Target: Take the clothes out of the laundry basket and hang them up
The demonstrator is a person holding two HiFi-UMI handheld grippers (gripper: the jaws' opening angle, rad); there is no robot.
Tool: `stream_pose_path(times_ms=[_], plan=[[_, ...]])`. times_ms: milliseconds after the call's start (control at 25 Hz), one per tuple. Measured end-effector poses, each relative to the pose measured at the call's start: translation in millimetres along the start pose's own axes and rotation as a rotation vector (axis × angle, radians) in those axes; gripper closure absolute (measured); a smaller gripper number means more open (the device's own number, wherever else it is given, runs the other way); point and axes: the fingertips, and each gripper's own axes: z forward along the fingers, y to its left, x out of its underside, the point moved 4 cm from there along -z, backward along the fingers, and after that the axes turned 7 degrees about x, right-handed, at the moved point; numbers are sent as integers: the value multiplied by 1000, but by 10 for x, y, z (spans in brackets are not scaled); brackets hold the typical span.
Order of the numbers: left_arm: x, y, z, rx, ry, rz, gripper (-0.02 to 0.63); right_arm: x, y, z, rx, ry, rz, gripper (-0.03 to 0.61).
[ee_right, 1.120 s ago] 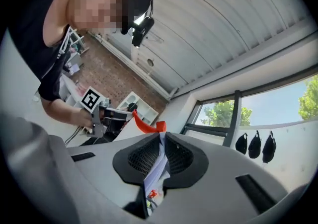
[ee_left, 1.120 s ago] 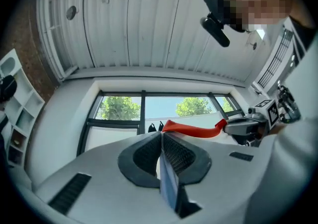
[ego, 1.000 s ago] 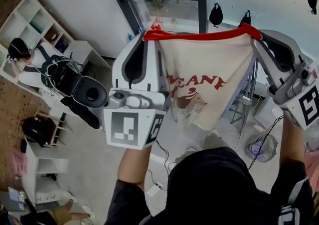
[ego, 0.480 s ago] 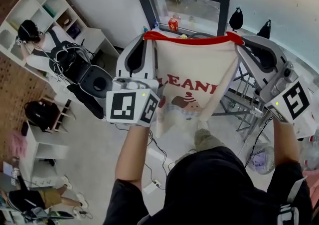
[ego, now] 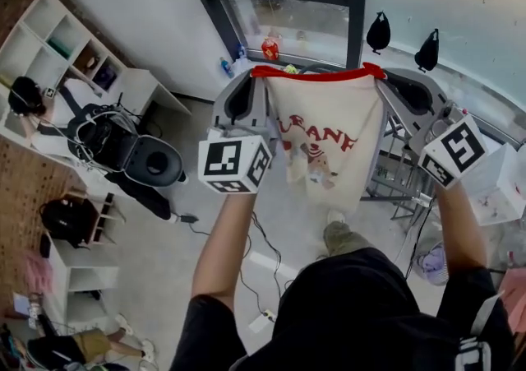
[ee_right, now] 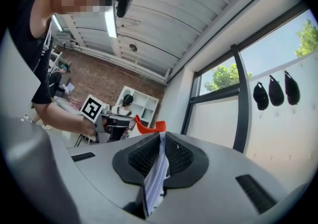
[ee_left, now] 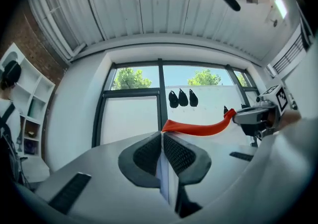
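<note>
A cream T-shirt [ego: 337, 159] with a red collar band [ego: 316, 75] and red print hangs stretched between both grippers in the head view. My left gripper [ego: 256, 75] is shut on its left shoulder, my right gripper [ego: 380, 73] on its right shoulder. In the left gripper view the pale cloth [ee_left: 164, 173] is pinched between the dark pads, and the red band [ee_left: 196, 128] runs across to the right gripper [ee_left: 256, 116]. The right gripper view shows the cloth [ee_right: 156, 173] clamped between its pads, the red band [ee_right: 149, 127] behind. No laundry basket is in view.
A metal drying rack [ego: 403, 172] stands behind and right of the shirt, below the window [ego: 288, 24]. A person sits by white shelves [ego: 49, 48] at the left, next to a black chair [ego: 152, 159]. Cables and a small fan [ego: 431, 262] lie on the floor.
Both grippers have moved away from the head camera and closer together, carrying the shirt toward the window and rack. The shirt now looks smaller and hangs narrower.
</note>
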Motion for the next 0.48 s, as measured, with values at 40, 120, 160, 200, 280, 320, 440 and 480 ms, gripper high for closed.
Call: stream_pose_path(times_ms=[40, 120, 160, 200, 280, 320, 440, 480], plan=[[60, 9, 117, 21, 14, -5, 597, 48, -94, 38, 28, 13, 7, 552], [153, 37, 383, 55, 34, -7, 597, 131, -303, 134, 78, 41, -9, 552], [203, 52, 566, 69, 41, -7, 597, 186, -442, 197, 101, 58, -26, 552], [261, 68, 772, 82, 48, -10, 597, 254, -596, 264, 123, 78, -45, 552], [385, 102, 1173, 110, 66, -22, 597, 409, -890, 391, 161, 118, -70, 552], [444, 118, 1350, 125, 78, -26, 597, 492, -1025, 446, 177, 136, -69, 552], [632, 148, 1820, 158, 123, -31, 597, 741, -1397, 583, 214, 184, -28, 552], [707, 155, 1965, 163, 139, -40, 597, 825, -1512, 625, 223, 199, -23, 552]])
